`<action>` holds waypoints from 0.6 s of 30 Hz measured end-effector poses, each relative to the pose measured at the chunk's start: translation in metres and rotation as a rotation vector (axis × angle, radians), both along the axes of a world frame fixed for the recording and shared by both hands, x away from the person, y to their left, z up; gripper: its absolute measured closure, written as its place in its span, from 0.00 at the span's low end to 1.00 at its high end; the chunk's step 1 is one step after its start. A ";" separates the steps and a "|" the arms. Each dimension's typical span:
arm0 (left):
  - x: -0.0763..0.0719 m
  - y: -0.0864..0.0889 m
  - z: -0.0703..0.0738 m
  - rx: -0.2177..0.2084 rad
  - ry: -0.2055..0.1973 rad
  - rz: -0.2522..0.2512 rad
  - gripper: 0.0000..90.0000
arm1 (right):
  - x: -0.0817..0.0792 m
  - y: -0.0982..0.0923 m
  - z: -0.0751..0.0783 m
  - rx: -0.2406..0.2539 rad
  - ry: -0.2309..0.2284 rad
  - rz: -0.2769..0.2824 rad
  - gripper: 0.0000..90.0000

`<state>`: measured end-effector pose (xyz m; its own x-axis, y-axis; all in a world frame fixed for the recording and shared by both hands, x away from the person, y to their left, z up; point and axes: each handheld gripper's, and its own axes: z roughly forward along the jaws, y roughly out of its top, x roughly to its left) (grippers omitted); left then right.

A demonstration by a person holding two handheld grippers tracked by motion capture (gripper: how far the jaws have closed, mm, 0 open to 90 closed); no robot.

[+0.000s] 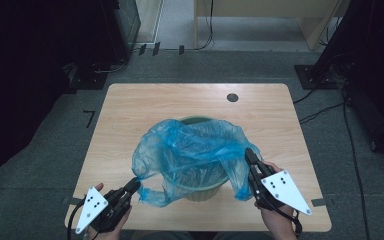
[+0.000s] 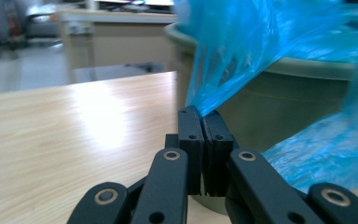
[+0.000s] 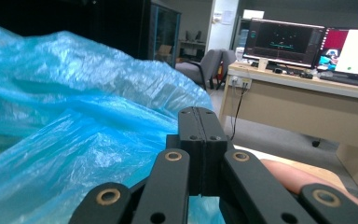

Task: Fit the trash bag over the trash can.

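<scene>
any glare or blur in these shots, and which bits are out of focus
Left gripper view: bright glare streak on the table; the blue bag and green bin are soft and smeared. Right gripper view: the bag close up is blurry, the monitors sharper. High view: evenly lit table, dark corners, slightly grainy.

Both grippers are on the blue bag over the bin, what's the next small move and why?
Probably draw the left gripper outward and down, to stretch the blue bag over the green bin's near rim. Its jaws pinch a bag edge, the right gripper looks shut on the other side, and the plastic sits bunched on top.
</scene>
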<state>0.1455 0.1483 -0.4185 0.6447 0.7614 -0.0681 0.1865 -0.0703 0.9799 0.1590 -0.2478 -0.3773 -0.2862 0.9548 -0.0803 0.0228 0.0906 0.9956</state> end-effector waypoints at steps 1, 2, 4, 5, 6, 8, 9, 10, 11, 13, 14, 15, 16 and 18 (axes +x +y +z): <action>-0.005 0.002 0.001 0.002 -0.009 -0.034 0.99 | -0.006 -0.004 -0.001 -0.007 0.005 0.009 1.00; -0.008 0.003 0.002 0.008 -0.013 -0.055 0.99 | -0.011 -0.007 0.000 -0.004 0.011 0.019 1.00; -0.018 0.004 0.003 0.020 -0.020 -0.117 0.99 | -0.021 -0.013 0.001 -0.003 0.012 0.031 1.00; -0.023 0.003 0.004 0.040 -0.033 -0.136 0.99 | -0.027 -0.015 0.001 -0.007 0.007 0.035 1.00; -0.028 0.002 0.005 0.053 -0.044 -0.161 0.99 | -0.033 -0.016 0.002 -0.010 -0.002 0.037 1.00; -0.039 0.003 0.005 0.065 -0.072 -0.215 0.99 | -0.046 -0.020 0.004 -0.003 -0.009 0.046 1.00; -0.044 0.003 0.005 0.073 -0.082 -0.240 0.99 | -0.053 -0.021 0.003 0.008 -0.005 0.053 1.00; -0.047 0.003 0.003 0.091 -0.089 -0.259 0.99 | -0.059 -0.023 0.002 0.019 0.002 0.061 1.00; -0.049 0.004 0.000 0.114 -0.089 -0.261 0.99 | -0.065 -0.023 0.000 0.026 0.012 0.069 1.00; -0.043 0.004 -0.011 0.171 -0.051 -0.195 0.98 | -0.074 -0.023 -0.009 0.000 0.025 0.071 1.00; -0.038 0.003 -0.016 0.198 -0.033 -0.150 0.97 | -0.074 -0.024 -0.016 -0.019 0.041 0.072 1.00; -0.034 0.002 -0.019 0.220 -0.027 -0.124 0.95 | -0.071 -0.025 -0.022 -0.019 0.060 0.074 1.00; -0.029 0.000 -0.023 0.241 -0.018 -0.093 0.94 | -0.069 -0.025 -0.026 -0.016 0.076 0.073 1.00; -0.021 -0.008 -0.027 0.305 -0.041 -0.030 0.93 | -0.060 -0.024 -0.033 -0.021 0.093 0.064 1.00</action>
